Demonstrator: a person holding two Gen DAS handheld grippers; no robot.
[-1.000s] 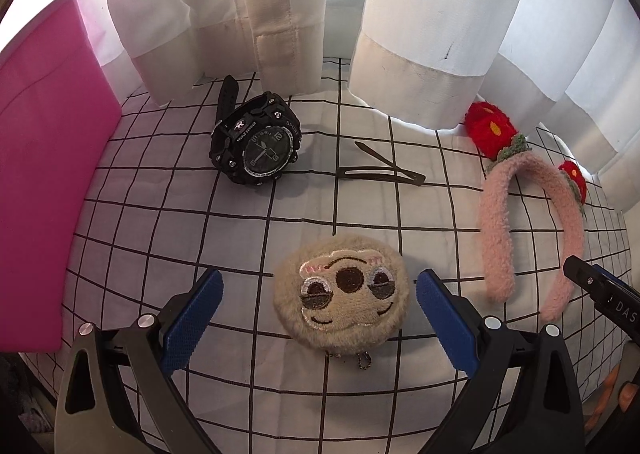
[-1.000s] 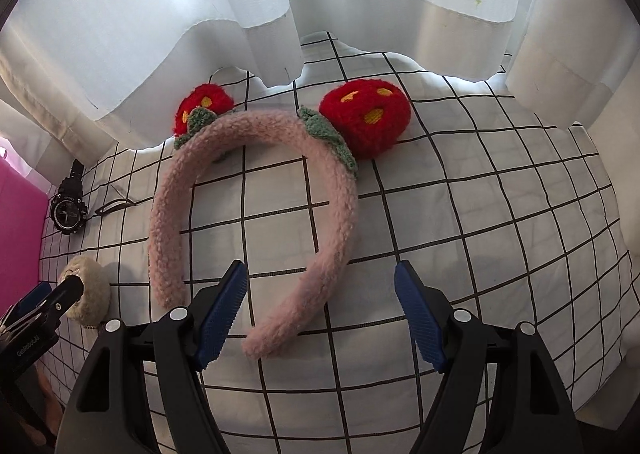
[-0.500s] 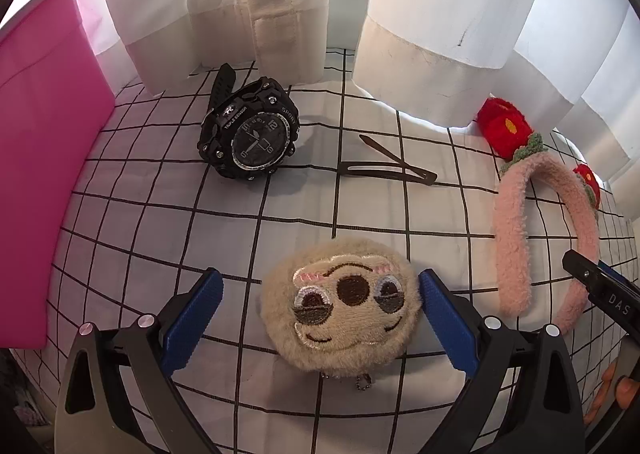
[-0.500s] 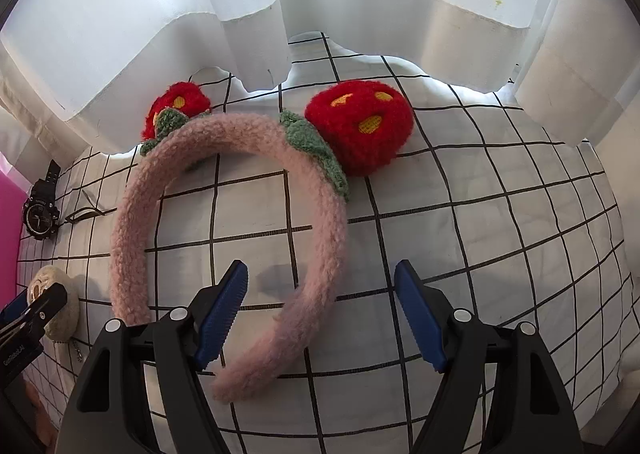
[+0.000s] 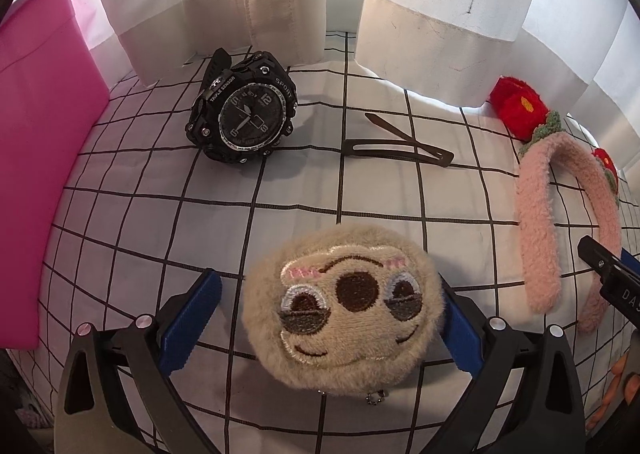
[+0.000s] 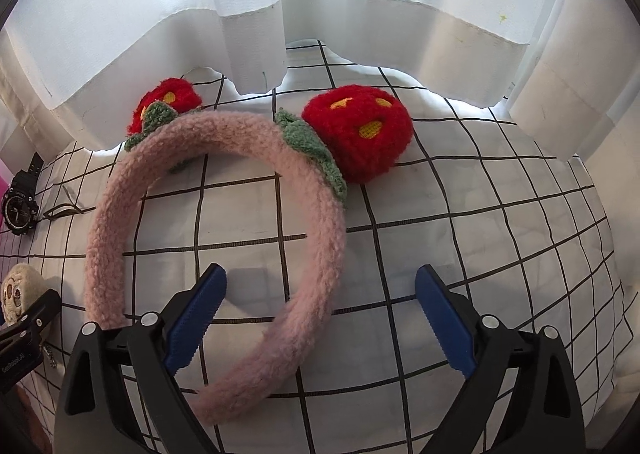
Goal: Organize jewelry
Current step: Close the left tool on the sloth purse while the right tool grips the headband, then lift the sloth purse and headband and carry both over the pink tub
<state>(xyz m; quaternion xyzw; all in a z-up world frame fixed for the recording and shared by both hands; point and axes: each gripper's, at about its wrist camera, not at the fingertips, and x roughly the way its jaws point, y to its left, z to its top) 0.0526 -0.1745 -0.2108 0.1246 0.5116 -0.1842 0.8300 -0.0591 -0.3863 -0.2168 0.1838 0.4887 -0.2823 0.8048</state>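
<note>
A beige plush face charm (image 5: 344,306) with a small ball chain lies on the checked cloth (image 5: 296,190). My left gripper (image 5: 324,318) is open, with the charm between its blue pads. Behind it lie a black sport watch (image 5: 244,118) and a dark hair clip (image 5: 400,142). A pink fuzzy headband (image 6: 216,254) with two red strawberry puffs (image 6: 360,134) lies on the cloth. My right gripper (image 6: 320,318) is open, and one leg of the headband lies between its pads. The headband also shows in the left wrist view (image 5: 560,222).
A pink box (image 5: 36,158) stands at the left edge of the cloth. White curtains (image 5: 432,6) hang along the back. The charm (image 6: 20,290) and watch (image 6: 20,202) show far left in the right wrist view.
Both grippers have moved forward and lower. The charm now lies between the left pads, and the headband's leg has come between the right pads. Both stay open.
</note>
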